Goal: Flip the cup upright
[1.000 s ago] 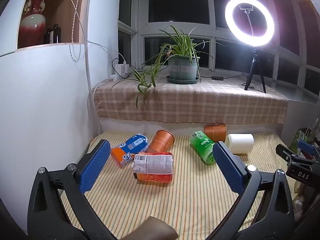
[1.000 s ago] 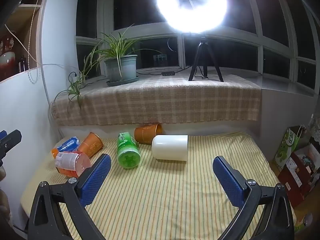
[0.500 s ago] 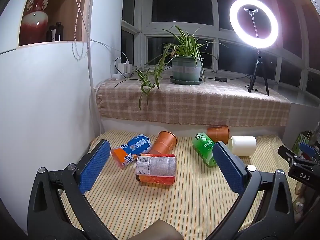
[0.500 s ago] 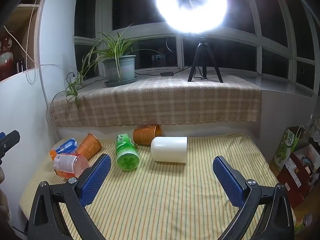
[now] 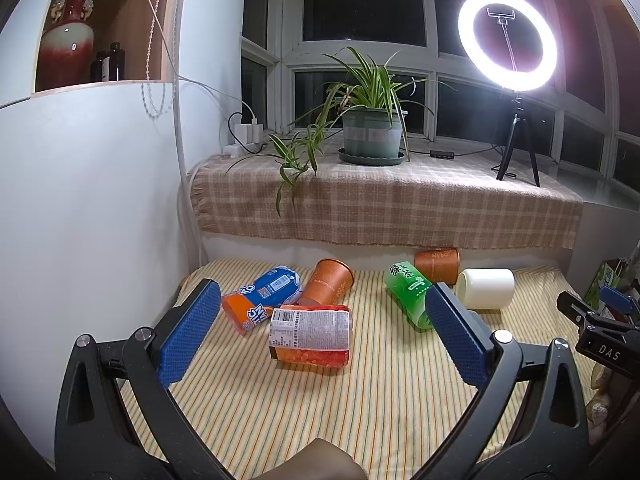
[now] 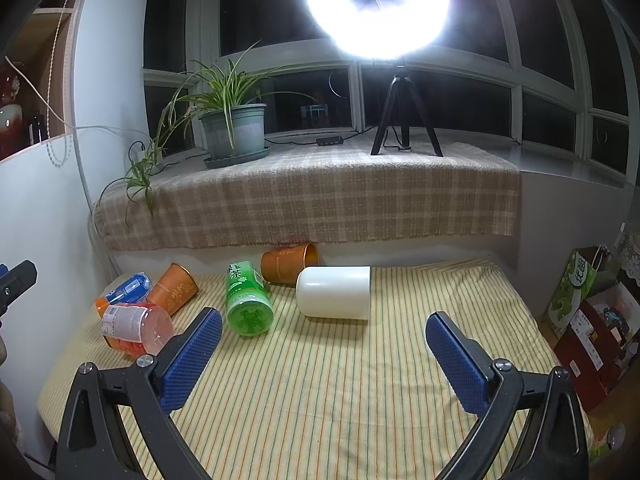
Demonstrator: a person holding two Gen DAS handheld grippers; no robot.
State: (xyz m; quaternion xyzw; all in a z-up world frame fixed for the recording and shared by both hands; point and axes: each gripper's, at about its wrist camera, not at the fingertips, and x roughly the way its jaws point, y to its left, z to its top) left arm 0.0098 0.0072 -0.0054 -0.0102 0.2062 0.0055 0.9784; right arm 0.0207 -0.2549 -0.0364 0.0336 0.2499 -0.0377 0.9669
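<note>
Several cups lie on their sides on a striped cloth. A white cup lies at the middle right; it also shows in the left wrist view. Two orange cups lie on their sides, one on the left and one by the back wall. A green cup, a red labelled cup and a blue-and-orange cup lie among them. My left gripper is open and empty, above the near cloth. My right gripper is open and empty, in front of the white cup.
A raised ledge with a checked cloth runs along the back, holding a potted plant and a ring light on a tripod. A white wall bounds the left. Boxes and bags stand off the right edge.
Both views have shifted slightly; the cups sit a little lower and farther in the frames. Both grippers stay open. No cup has moved.
</note>
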